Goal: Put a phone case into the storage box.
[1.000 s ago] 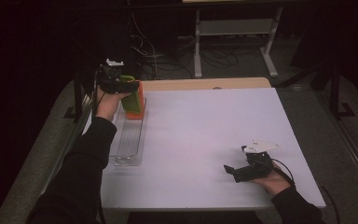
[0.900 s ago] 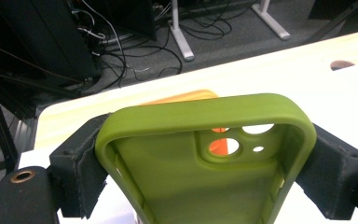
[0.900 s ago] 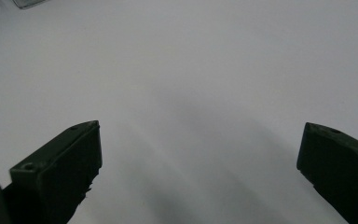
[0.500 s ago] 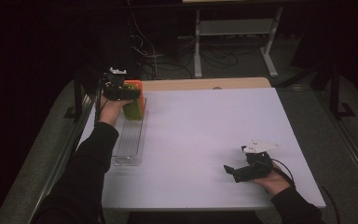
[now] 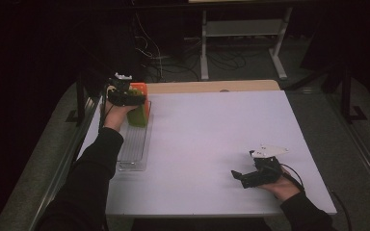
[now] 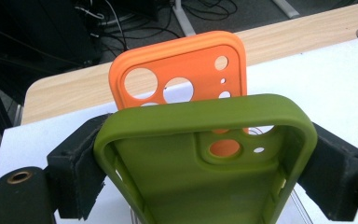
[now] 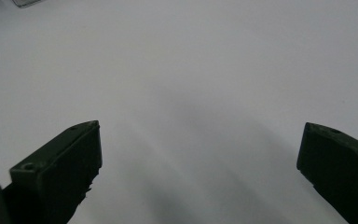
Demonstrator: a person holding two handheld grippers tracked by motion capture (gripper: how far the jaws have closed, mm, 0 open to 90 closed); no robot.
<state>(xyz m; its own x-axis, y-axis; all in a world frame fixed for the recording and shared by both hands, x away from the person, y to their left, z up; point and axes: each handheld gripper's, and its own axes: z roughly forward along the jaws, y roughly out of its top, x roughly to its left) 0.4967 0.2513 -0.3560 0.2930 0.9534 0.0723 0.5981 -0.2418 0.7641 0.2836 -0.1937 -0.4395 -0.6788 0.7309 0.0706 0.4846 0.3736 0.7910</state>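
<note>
left gripper view, green phone case (image 6: 205,163), apparently unbranded

My table (image 5: 212,139) looks bright white, but the room at the top of the frame is dark. My right gripper view is blurry and grey.

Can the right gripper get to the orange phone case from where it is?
Probably yes: bare white table separates the open right gripper from the orange phone case, though the green case and left gripper crowd it.
</note>
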